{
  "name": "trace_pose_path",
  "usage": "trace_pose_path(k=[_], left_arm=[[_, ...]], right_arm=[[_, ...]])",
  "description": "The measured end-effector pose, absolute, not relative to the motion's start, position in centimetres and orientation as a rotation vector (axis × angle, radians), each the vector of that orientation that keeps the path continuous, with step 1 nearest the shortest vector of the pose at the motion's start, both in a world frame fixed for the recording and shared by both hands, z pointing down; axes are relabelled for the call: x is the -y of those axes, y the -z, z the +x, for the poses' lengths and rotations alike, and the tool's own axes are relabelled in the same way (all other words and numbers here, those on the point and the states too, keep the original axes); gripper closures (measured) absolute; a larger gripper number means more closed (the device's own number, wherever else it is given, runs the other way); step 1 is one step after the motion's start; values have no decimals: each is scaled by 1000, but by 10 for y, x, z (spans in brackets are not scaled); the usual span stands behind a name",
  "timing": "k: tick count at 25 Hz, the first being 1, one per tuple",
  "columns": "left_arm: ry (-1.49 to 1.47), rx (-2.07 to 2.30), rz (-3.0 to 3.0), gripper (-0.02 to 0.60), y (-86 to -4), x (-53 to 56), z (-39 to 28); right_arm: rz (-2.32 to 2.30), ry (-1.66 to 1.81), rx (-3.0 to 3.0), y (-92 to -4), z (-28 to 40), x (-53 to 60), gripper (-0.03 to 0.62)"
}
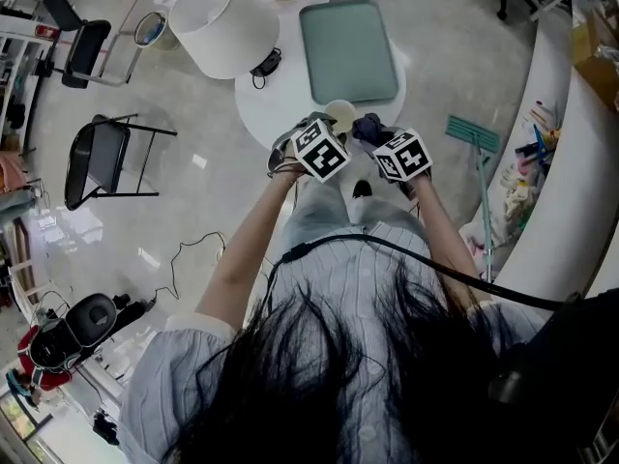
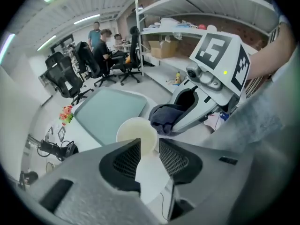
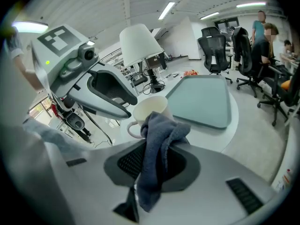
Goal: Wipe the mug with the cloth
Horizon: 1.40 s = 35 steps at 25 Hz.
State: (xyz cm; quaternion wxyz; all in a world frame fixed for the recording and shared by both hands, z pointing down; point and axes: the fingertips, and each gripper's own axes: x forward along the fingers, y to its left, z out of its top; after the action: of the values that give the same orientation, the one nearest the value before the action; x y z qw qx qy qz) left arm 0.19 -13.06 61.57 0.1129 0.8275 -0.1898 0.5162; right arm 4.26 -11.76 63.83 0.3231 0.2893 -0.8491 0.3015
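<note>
A cream mug (image 1: pixel 340 116) is at the near edge of the round white table (image 1: pixel 276 100). My left gripper (image 2: pixel 149 146) has its jaws close around a white part of the mug (image 2: pixel 137 134), apparently by the handle (image 3: pixel 129 129). A dark blue cloth (image 3: pixel 159 149) hangs from my right gripper (image 3: pixel 157 150), which is shut on it. The cloth's top fold rests against the near side of the mug (image 3: pixel 151 111). In the head view both grippers meet at the mug, the left gripper (image 1: pixel 324 131) on its left and the right gripper (image 1: pixel 375 135) with the cloth (image 1: pixel 368 127) on its right.
A teal tray (image 1: pixel 348 51) lies just beyond the mug. A lamp with a white shade (image 1: pixel 222 25) stands at the table's back left. A black chair (image 1: pixel 106 158) is on the floor to the left, a mop (image 1: pixel 474 135) to the right. People sit at desks far off.
</note>
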Motion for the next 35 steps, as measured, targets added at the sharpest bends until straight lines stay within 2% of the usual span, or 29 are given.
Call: trace_pose_path(k=[11,19,35], left_arm=[[-1617,624,2348,466,-645,128,14],[-1702,642,2386,506,-650,135,13],[-2099,82,2609,532,-653,120,-5]], right_arm=[[777,-890,2247,-639,41,118,508],[774,-902,2255,-638,40,120,508],[794,-898,2285,-624,36,127,508]])
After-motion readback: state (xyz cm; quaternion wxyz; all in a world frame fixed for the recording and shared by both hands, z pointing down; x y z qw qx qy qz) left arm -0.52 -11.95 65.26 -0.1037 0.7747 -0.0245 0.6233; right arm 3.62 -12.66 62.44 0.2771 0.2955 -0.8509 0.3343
